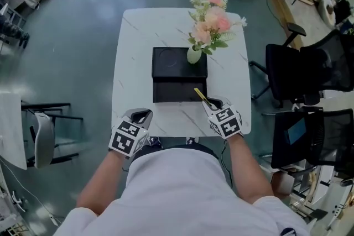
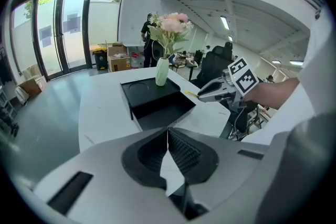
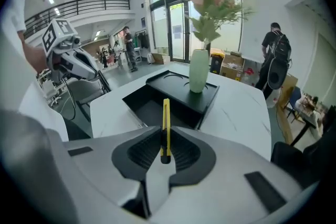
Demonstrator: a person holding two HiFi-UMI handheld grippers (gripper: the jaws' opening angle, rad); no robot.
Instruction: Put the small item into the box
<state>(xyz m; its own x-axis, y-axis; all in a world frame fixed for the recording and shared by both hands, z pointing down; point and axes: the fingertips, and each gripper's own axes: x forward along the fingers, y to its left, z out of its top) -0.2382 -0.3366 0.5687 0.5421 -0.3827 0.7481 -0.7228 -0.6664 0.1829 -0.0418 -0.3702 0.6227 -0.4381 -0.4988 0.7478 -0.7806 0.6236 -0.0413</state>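
Right gripper (image 1: 211,106), lower centre of the head view, clamped a yellow knife (image 1: 202,98) by its tail, so the free end reached over the black box's (image 1: 166,92) open tray. Left gripper (image 1: 141,117), closed and empty, hung lower left, apparently kept clear of the drop.

Seen from above, the near end of the yellow item (image 1: 201,97) vanishes under my right claw (image 1: 213,106); what tool it is I cannot tell. Beyond that claw the vase (image 3: 199,71) covers part of the box lid (image 3: 176,84). Far past my left claw (image 2: 168,144), a person (image 2: 148,29) stands half behind the flowers (image 2: 170,26), too small to make out.
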